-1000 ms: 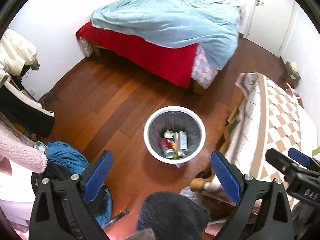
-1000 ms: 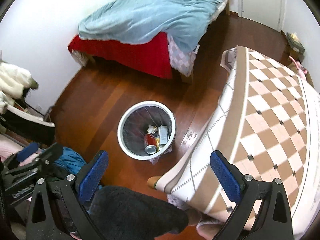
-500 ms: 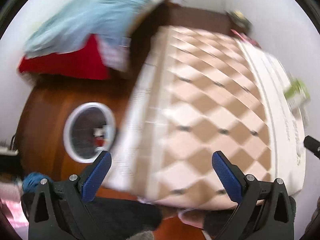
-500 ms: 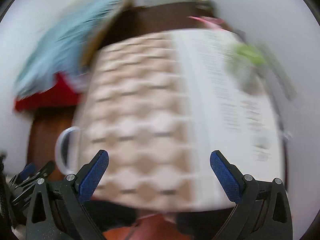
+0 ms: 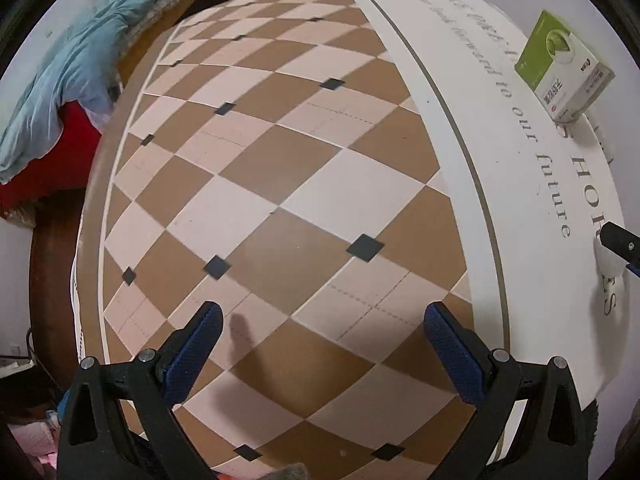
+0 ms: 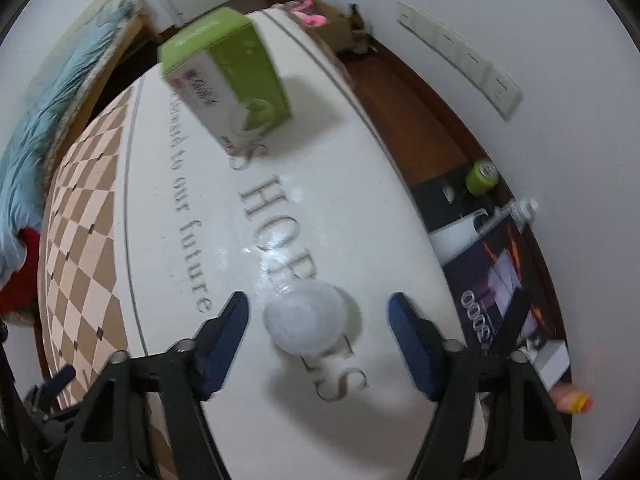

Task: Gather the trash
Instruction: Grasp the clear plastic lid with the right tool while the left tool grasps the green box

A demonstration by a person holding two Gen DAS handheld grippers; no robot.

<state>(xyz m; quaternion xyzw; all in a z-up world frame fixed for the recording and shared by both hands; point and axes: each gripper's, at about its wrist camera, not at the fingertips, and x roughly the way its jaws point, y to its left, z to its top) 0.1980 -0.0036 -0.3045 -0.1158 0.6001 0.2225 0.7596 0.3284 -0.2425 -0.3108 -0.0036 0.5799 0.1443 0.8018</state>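
A white crumpled ball of paper or plastic (image 6: 306,322) lies on the white part of the table cover (image 6: 168,280), between the open jaws of my right gripper (image 6: 318,320), apart from both pads. It shows at the right edge of the left wrist view (image 5: 608,264), beside the right gripper's fingertip (image 5: 618,240). A green and white carton (image 6: 226,76) stands farther back on the table and also shows in the left wrist view (image 5: 564,66). My left gripper (image 5: 320,344) is open and empty above the checkered cover (image 5: 280,184).
A bed with a blue blanket (image 5: 60,80) and red sheet stands at the left. Right of the table, on the floor by the wall, are a green can (image 6: 482,178), a clear bottle (image 6: 520,210) and dark boxes (image 6: 504,280). The waste bin is out of view.
Both grippers swung from the waste bin on the floor up over the table. The right gripper now straddles the white ball; the bin has left both views.
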